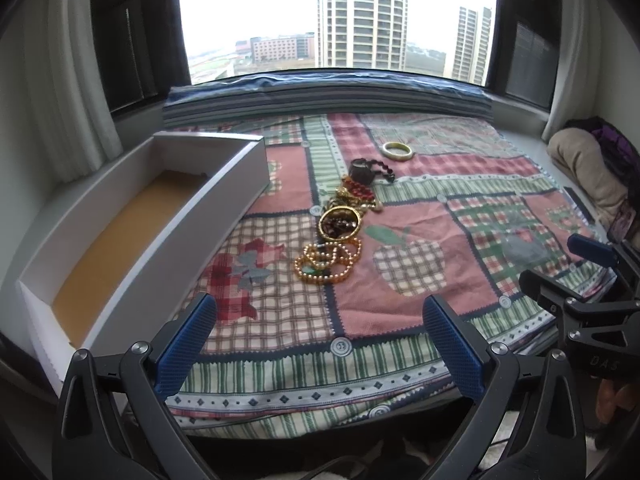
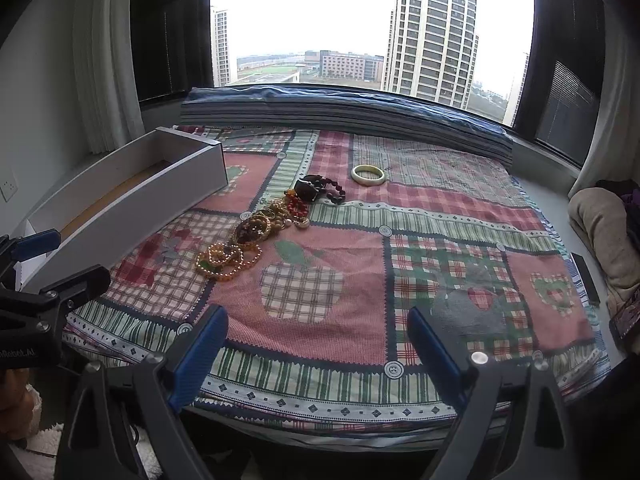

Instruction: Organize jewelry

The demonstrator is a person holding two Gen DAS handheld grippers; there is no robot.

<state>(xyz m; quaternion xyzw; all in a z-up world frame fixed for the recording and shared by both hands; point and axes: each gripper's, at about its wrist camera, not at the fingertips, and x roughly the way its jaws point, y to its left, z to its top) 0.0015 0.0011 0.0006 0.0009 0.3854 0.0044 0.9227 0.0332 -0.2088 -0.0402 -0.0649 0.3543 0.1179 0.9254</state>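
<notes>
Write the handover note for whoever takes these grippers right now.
Left hand-held gripper: open, empty, low over the quilt's near edge.
Right hand-held gripper: open, empty, alongside it.
Box: on the left, nothing visible inside.
Jewelry: gold beads, gold bangle, red beads, dark beads in a line mid-quilt; pale bangle apart, farther back.
Done: nothing boxed.
Left: move every piece into the box.

My fingers (image 1: 192,344) carry blue pads with a rough, ribbed rubber look, on matt black plastic arms with shiny metal screws. The patchwork cloth (image 1: 400,320) looks woven and matt. The white box (image 1: 224,184) seems smooth cardboard. The gold beads (image 1: 328,260) shine glossy; the pale bangle (image 1: 397,149) looks polished.
</notes>
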